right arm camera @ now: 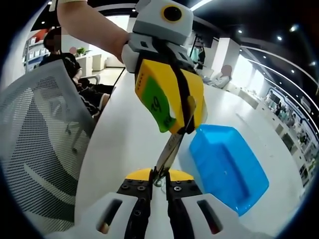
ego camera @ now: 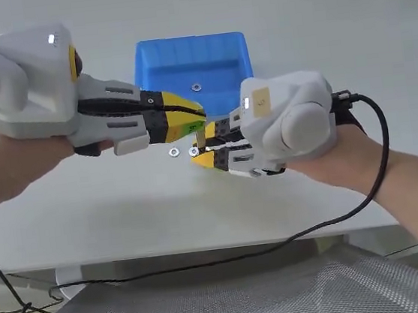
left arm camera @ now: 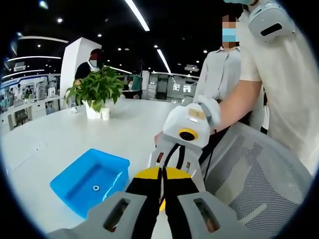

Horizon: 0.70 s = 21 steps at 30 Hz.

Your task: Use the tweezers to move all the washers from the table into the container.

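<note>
Tweezers span the two tools. My left gripper clamps the upper end between narrow jaws, and my right gripper has its jaws drawn narrow about the lower end. The long axis runs from the left jaws down and toward me into the right jaws; which end carries the tips I cannot tell. Two washers lie loose on the table just beside the right jaws, on the left gripper's side and below its jaws. The right gripper is the nearer and lower tool. The container stands beyond the washers, away from me, with one washer on its floor. I judge that the coming move is a short shift of the lower end toward the loose pair. The right gripper view gives the tweezers' full length and both grips, which the head view largely hides behind the housings. The head view gives the loose washers, and the left gripper view gives the container floor with its washer.
</note>
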Each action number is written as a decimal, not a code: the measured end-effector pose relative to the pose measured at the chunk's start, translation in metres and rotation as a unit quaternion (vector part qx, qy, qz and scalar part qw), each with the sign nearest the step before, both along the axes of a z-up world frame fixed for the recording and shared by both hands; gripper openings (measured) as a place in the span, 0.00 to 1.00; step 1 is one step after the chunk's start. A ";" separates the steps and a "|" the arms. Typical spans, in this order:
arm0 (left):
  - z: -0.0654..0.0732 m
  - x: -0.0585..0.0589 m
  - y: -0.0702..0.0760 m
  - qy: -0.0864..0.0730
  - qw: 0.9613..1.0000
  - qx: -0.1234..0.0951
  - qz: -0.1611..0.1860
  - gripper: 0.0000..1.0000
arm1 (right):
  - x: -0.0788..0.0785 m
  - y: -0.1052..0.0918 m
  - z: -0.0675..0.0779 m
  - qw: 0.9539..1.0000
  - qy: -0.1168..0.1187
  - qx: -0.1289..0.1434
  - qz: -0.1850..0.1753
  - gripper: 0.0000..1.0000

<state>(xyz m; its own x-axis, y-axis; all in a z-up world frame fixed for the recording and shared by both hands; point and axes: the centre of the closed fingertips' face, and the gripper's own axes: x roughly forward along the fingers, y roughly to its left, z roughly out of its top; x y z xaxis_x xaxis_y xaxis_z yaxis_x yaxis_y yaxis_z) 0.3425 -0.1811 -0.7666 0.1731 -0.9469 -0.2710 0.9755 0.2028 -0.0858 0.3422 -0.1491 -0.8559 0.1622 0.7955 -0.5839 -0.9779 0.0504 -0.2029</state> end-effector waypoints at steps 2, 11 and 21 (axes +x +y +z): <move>0.002 0.000 0.000 -0.002 1.000 0.000 0.000 0.03 | 0.000 0.000 0.001 1.000 0.000 0.000 0.000 0.11; 0.014 0.002 -0.001 -0.010 1.000 0.000 0.004 0.03 | 0.003 0.001 0.011 1.000 -0.007 0.000 -0.001 0.11; 0.029 0.008 0.000 -0.024 1.000 -0.001 0.007 0.03 | 0.009 0.001 0.026 1.000 -0.016 0.002 -0.001 0.11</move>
